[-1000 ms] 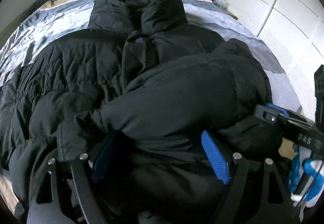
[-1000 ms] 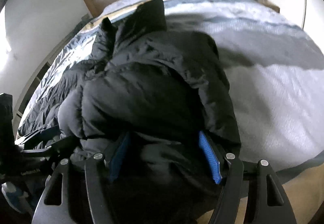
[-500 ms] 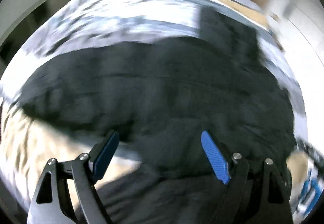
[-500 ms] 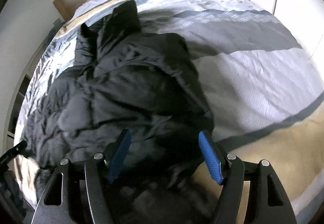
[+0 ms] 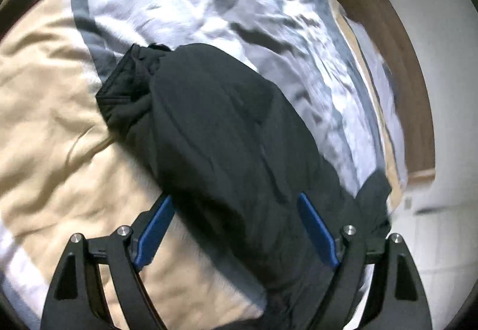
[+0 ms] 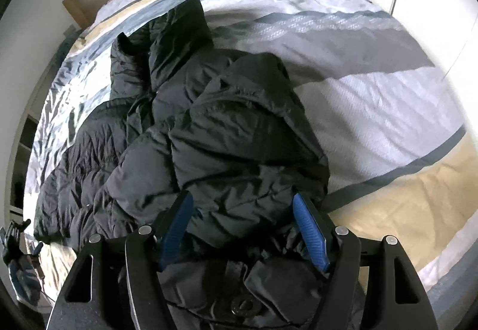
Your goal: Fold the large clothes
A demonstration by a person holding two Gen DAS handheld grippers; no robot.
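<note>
Lying across striped bed: black puffer jacket [image 6: 194, 133], partly folded, both tongs wide over it.

L gripper [image 5: 236, 228]: blue pads [image 5: 155, 231] spread wide, nothing clamped; one jacket sleeve [image 5: 221, 133] runs diagonally between the jaws, its cuff end [image 5: 125, 91] at upper left on the bedspread [image 5: 44, 121] where the tan band meets the grey/white stripes. View is blurred, so pad contact w/ fabric cannot be confirmed; left pad sits clear over tan cover. Wooden headboard [image 5: 397, 67] at far right of that view. R gripper [image 6: 242, 228]: jaws approx. mid-wide, not pressing; bunched jacket hem lies between and under the pads w/ slack on both sides. Jacket body extends away from R gripper, collar [image 6: 176, 34] toward headboard, other sleeve folded across the chest. A gloved hand [image 6: 18, 261] shows at the lower-left edge of R view.
</note>
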